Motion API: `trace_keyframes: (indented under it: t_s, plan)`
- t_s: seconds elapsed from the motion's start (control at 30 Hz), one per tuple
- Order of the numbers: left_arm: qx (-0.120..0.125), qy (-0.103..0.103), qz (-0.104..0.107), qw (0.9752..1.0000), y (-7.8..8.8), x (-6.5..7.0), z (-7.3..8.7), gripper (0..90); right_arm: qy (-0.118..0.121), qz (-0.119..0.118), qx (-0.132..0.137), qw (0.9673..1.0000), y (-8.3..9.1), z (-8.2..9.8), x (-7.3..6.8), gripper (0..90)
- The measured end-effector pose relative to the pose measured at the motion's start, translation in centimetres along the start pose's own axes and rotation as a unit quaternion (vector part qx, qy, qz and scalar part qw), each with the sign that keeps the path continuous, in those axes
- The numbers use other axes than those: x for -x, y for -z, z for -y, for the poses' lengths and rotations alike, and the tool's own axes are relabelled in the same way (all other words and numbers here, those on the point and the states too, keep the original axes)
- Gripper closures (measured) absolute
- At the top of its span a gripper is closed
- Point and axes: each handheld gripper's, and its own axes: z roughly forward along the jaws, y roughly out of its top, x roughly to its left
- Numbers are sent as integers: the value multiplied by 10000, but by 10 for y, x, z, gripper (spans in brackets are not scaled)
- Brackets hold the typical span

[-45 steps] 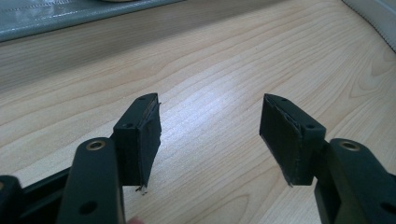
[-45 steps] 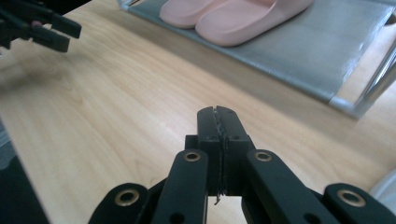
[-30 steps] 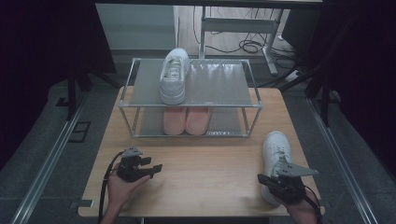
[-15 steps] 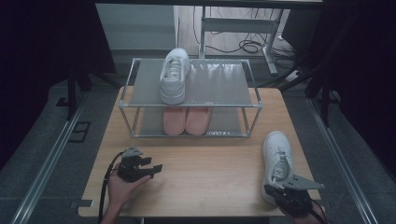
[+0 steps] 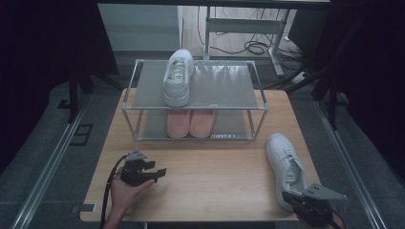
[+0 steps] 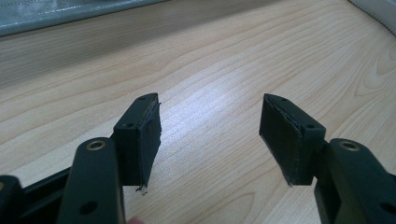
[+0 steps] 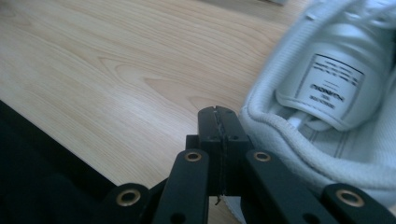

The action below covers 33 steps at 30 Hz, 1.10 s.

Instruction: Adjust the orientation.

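Right gripper [image 7: 218,122]: jaws pressed flat together, nothing between them, parked just beside the heel collar of the white sneaker [image 7: 327,107]. Pads were outside the shoe's opening, not on the fabric; whether they brushed the collar could not be told. In the high view this gripper [image 5: 297,200] sat at the table's near right corner, behind the heel of that sneaker [image 5: 285,164], which lay on the wooden table [image 5: 215,167] with its toe pointing towards the rack. Likely lined up on the heel because the collar gives a firm edge to pinch; the jaws would need to part first.

Left gripper [image 6: 210,135]: jaws wide, empty, bare wood beneath. Seen from above it rested [image 5: 143,169] at near left, held low by the left hand [image 5: 125,193], well apart from any shoe — probably waiting.

Metal shoe rack [image 5: 258,107] stood at the far side. Matching white sneaker [image 5: 177,76] on its top shelf, left of centre, space open beside it. Pink pair [image 5: 190,123] on the lower shelf.
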Motion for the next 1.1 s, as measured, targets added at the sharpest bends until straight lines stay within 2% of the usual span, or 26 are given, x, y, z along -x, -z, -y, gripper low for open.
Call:
trace_keyframes:
  t_s: [0.47,0.63,0.73,0.83,1.1]
  plan:
    - [-3,1,-11,10000,-1,0,0,387,-265,339,33,9991,14,11,26,900]
    - [10,19,-21,10000,0,1,-1,387,-252,299,26,9992,15,10,27,900]
    - [-8,5,-23,10000,-1,1,-1,387,-197,128,123,9996,12,3,22,900]
    - [-3,5,-12,10000,-1,1,-1,387,-143,73,214,9996,10,-6,20,900]
    - [6,21,-15,10000,-1,0,0,386,-50,-75,542,9985,5,-36,26,899]
